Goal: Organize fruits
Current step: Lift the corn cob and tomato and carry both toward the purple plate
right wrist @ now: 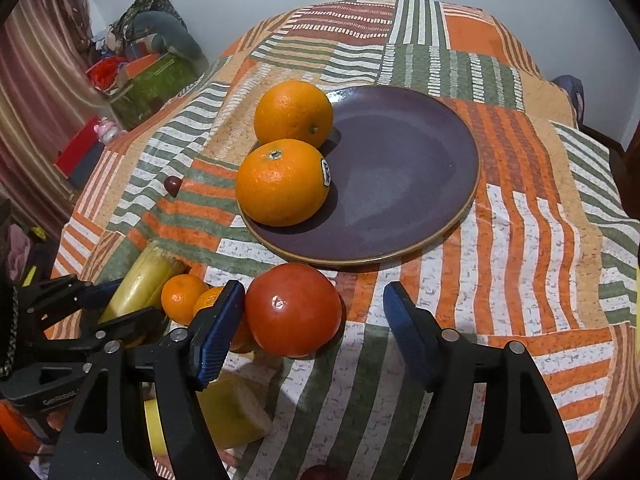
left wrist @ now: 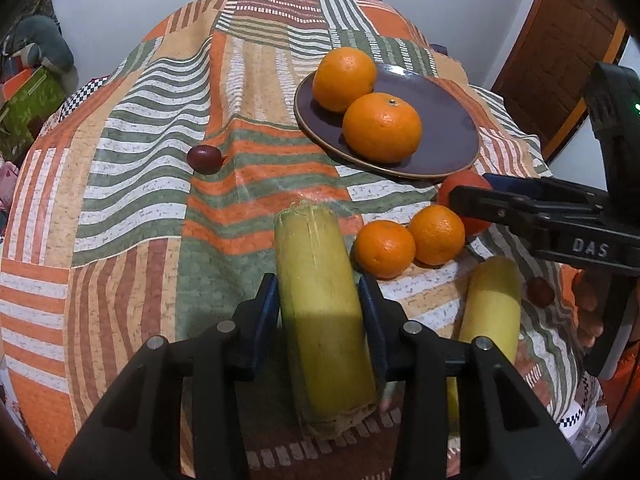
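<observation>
A purple plate [left wrist: 440, 120] [right wrist: 400, 168] holds two oranges [left wrist: 382, 126] [right wrist: 282, 182]. My left gripper [left wrist: 322, 308] is shut on a yellow-green banana piece [left wrist: 320, 300] lying on the cloth. A second banana piece [left wrist: 490, 304] lies to its right. Two small mandarins [left wrist: 384, 248] [right wrist: 182, 298] sit in front of the plate. My right gripper [right wrist: 314, 312] is open around a red tomato [right wrist: 294, 310], its left pad touching it; it also shows in the left wrist view [left wrist: 480, 200].
A small dark red fruit [left wrist: 205, 159] [right wrist: 173, 185] lies left of the plate; another [left wrist: 540, 291] lies at the right. A striped patchwork cloth [left wrist: 160, 200] covers the table. Boxes and clutter [right wrist: 152, 76] stand beyond the left edge. A wooden door [left wrist: 560, 60] is at the right.
</observation>
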